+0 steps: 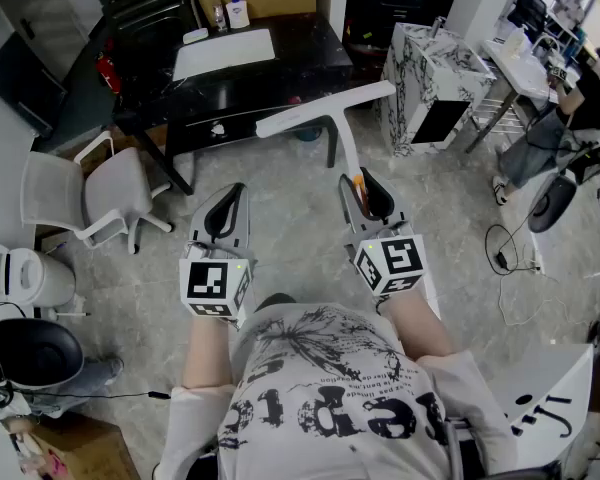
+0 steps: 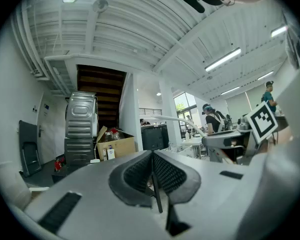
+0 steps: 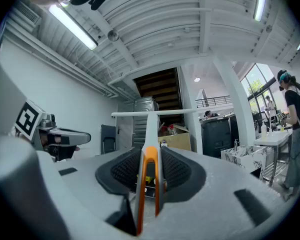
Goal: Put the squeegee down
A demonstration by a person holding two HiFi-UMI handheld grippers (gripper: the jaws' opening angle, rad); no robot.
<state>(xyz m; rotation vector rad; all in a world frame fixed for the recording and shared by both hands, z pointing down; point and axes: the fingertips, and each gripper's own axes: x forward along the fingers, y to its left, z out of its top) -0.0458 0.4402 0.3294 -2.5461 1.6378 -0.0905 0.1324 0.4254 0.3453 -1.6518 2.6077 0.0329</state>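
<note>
White, with an orange loop at the handle end, the squeegee (image 1: 340,146) is held level in the air above the floor, its handle clamped between the jaws of the right gripper (image 1: 367,196). If released here it would be dropped hard — and its blade, near the black table (image 1: 305,48), could be knocked on that edge when carried forward. The left gripper (image 1: 227,210) is closed on nothing; a white chair (image 1: 115,193) and a marbled cabinet (image 1: 430,68) are seen at the sides.

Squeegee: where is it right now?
Head view, right of centre: the squeegee is held by its handle in the right gripper, blade out ahead, by the front edge of the black table.
</note>
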